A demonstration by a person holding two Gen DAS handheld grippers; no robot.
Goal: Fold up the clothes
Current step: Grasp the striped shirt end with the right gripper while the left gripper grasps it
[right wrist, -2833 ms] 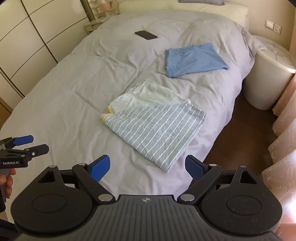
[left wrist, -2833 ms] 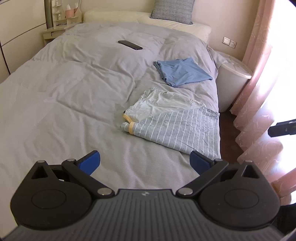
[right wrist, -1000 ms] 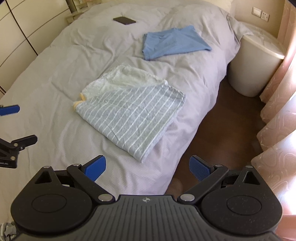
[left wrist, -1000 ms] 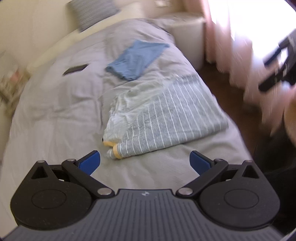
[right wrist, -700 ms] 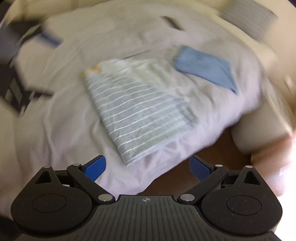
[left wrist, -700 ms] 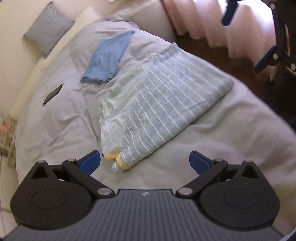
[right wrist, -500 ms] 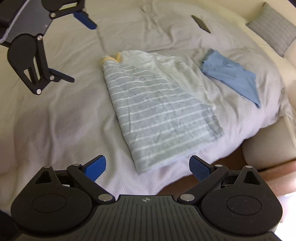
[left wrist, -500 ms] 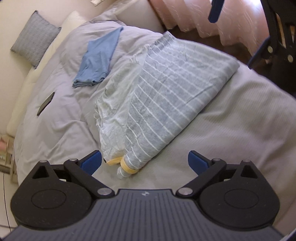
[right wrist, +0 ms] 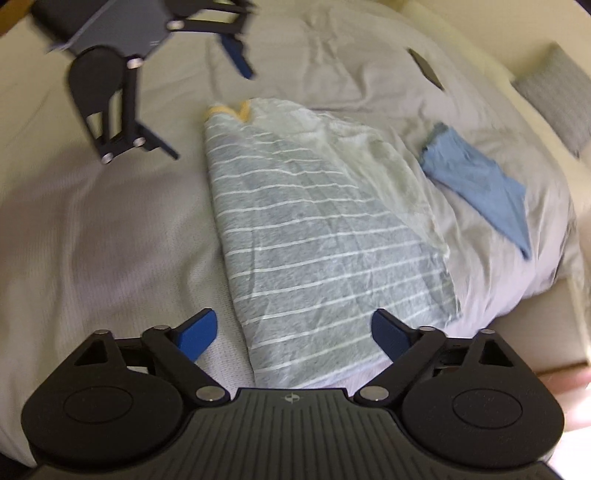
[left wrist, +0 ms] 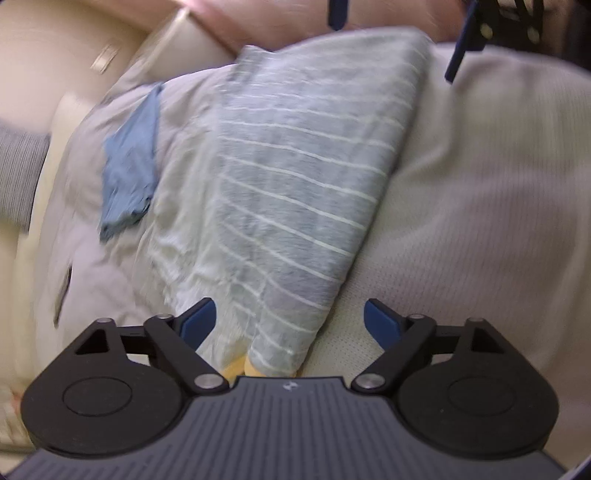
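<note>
1. With its blue-padded fingers (left wrist: 195, 321) spread wide and nothing between them, the left gripper (left wrist: 291, 325) sits low over the narrow end of the striped garment (left wrist: 295, 192), where a yellow cuff (left wrist: 236, 367) shows just ahead of the gripper body.
2. The striped cloth lies between the two left pads, but neither pad can be seen touching it; the view is blurred.
3. The right gripper (right wrist: 295, 332) is likewise spread open and empty, its pads (right wrist: 197, 334) set to either side of the wide end of the same garment.
4. The garment lies flat on the bed (right wrist: 92, 229), folded lengthwise, with grey fabric crossed by thin white stripes on top and a paler, crumpled layer showing along one long side.
5. From the right wrist view, the left gripper appears at the far end of the garment, above the bedcover and beside the yellow cuff.
6. A folded blue garment (right wrist: 480, 184) lies apart from the striped one, farther up the bed.
7. A dark flat object (right wrist: 424, 68), too blurred to identify, rests on the bedcover beyond.
8. A grey patterned pillow (right wrist: 561, 99) sits at the head of the bed, and pink curtains (left wrist: 266, 22) hang beyond the bed's edge.
</note>
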